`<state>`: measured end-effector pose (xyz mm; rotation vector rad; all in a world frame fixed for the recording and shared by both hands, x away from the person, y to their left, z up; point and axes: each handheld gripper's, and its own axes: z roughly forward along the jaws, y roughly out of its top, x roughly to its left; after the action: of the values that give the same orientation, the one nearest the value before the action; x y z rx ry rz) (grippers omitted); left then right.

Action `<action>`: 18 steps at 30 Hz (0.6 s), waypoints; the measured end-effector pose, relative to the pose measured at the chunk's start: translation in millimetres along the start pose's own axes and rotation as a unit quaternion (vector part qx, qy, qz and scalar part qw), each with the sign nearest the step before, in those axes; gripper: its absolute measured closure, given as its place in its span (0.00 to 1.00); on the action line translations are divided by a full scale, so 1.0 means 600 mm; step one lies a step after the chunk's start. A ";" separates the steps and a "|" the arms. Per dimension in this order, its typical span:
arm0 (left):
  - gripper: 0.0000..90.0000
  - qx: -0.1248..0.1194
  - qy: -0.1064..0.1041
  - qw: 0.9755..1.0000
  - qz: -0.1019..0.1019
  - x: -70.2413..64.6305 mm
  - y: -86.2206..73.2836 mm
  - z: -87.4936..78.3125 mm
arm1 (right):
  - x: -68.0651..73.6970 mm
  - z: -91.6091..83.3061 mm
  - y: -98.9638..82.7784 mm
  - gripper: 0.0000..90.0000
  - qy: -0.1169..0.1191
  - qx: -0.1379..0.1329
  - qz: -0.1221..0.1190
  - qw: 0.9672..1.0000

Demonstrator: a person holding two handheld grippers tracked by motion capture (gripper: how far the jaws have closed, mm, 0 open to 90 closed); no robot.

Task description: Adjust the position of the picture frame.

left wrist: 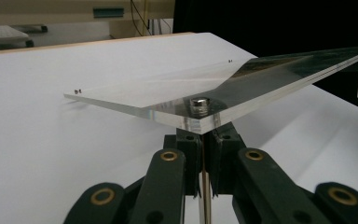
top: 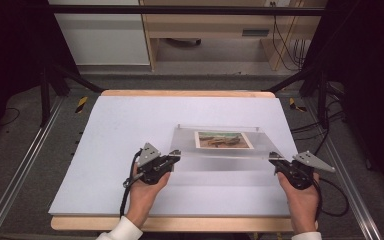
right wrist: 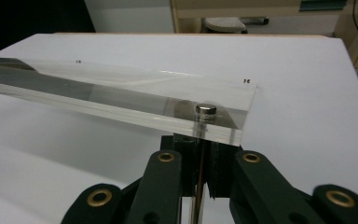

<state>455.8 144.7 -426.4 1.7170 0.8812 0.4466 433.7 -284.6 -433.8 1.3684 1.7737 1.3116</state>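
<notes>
Two hands come up from the bottom edge of the high view, white cuffs at the wrists, each wrapped round a black gripper. Between them a clear acrylic frame (top: 220, 142) hangs above the white table cover (top: 120, 130), its near edge tilted up toward the person, a small landscape picture (top: 223, 139) sandwiched in it. On the frame's near left corner the left gripper (top: 176, 157) is clamped, and the right gripper (top: 272, 157) grips the near right corner; both point inward at the frame. Nothing else lies on the cover. Beyond the table's far wooden edge stand a pale cabinet (top: 102, 37) and a wooden desk (top: 215, 25), with black cables (top: 285, 40) trailing down beside it. From the left gripper view, the jaws rise from below and stand pressed together just under the frame's corner, where a round metal standoff (left wrist: 199, 104) goes down through the acrylic; a thin metal post shows in the slit between the jaws. Over in the right gripper view, the jaws are likewise closed tight beneath the other corner, on the post below its own metal standoff (right wrist: 205, 112), and the frame (right wrist: 121, 100) runs off leftward above the cover.
</notes>
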 end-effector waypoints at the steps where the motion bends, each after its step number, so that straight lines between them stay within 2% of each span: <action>1: 0.93 -0.002 0.003 1.000 0.000 0.007 0.001 -0.008 | 0.020 0.009 0.010 0.94 0.005 -0.005 -0.003 1.000; 2: 0.93 -0.007 0.008 1.000 0.000 0.023 0.003 -0.024 | 0.029 0.014 0.015 0.94 0.006 -0.006 -0.008 1.000; 3: 0.93 -0.007 0.008 1.000 0.000 0.023 0.003 -0.024 | 0.029 0.014 0.015 0.94 0.006 -0.006 -0.008 1.000; 5: 0.93 -0.010 0.014 1.000 -0.001 0.041 0.005 -0.038 | 0.048 0.027 0.025 0.94 0.010 -0.009 -0.012 1.000; 6: 0.93 -0.014 0.020 1.000 -0.001 0.058 0.007 -0.052 | 0.066 0.042 0.034 0.94 0.015 -0.008 -0.013 1.000; 7: 0.93 -0.014 0.020 1.000 -0.001 0.058 0.007 -0.052 | 0.066 0.042 0.034 0.94 0.015 -0.008 -0.013 1.000; 8: 0.93 -0.017 0.024 1.000 0.001 0.075 0.010 -0.063 | 0.082 0.056 0.041 0.94 0.019 -0.009 -0.016 1.000; 9: 0.93 -0.017 0.024 1.000 0.001 0.075 0.010 -0.063 | 0.082 0.056 0.041 0.94 0.019 -0.009 -0.016 1.000; 10: 0.93 -0.020 0.028 0.999 0.004 0.090 0.012 -0.072 | 0.097 0.070 0.048 0.94 0.022 -0.011 -0.017 1.000; 11: 0.92 -0.020 0.028 0.999 0.004 0.090 0.012 -0.072 | 0.097 0.070 0.048 0.94 0.022 -0.011 -0.017 1.000; 16: 0.92 -0.020 0.029 0.999 0.018 0.124 0.020 -0.083 | 0.127 0.106 0.064 0.94 0.021 -0.010 -0.015 1.000; 17: 0.92 -0.021 0.029 0.999 0.019 0.131 0.021 -0.083 | 0.127 0.106 0.064 0.94 0.021 -0.010 -0.015 1.000; 18: 0.92 -0.021 0.031 0.999 0.019 0.144 0.022 -0.081 | 0.133 0.118 0.066 0.94 0.020 -0.009 -0.013 1.000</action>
<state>483.3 239.2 -409.7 1.6920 0.8792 0.5435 482.7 -183.8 -413.6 1.3130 1.7953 1.3464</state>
